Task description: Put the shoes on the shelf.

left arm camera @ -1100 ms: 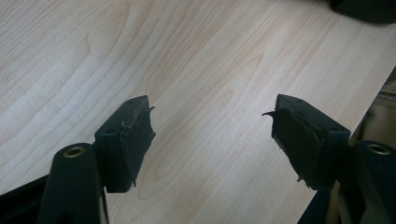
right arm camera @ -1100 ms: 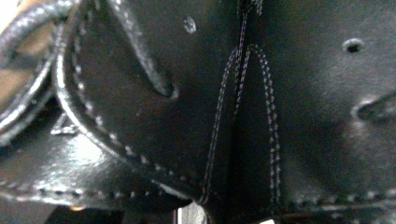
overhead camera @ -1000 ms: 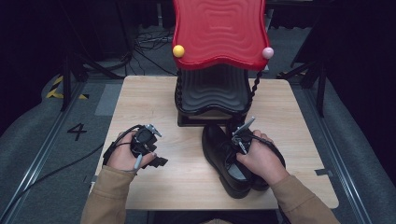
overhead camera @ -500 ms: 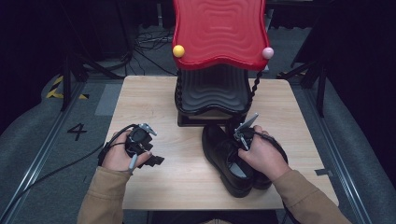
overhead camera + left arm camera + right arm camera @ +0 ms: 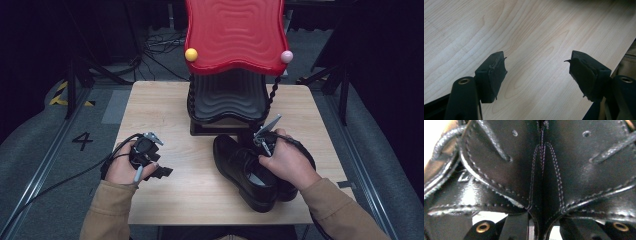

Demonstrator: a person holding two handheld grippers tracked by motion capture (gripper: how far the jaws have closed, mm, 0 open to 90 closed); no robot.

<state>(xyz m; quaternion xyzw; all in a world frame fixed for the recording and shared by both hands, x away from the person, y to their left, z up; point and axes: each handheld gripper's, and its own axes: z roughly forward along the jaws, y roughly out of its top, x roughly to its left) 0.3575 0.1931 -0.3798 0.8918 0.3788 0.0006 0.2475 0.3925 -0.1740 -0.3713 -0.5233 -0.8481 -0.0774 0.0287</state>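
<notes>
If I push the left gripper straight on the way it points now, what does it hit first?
Most likely the bare wooden table: the left gripper stands open, nothing between its jaws, angled down at the tabletop. Depth is unclear.

The right gripper view looks closely at two black leather shoes (image 5: 544, 170) pressed side by side, their adjoining walls meeting in a vertical seam line near the frame centre. Rows of stitching run down each side of that line and curve outward toward the lower corners. Black laces (image 5: 496, 145) cross the upper left panel, and small eyelet holes show near the top edge. The right claw (image 5: 536, 227) rises from the bottom edge with its two black jaws set on either side of the joined walls, clamping them together. A brass-coloured rivet shows on each jaw arm.
</notes>
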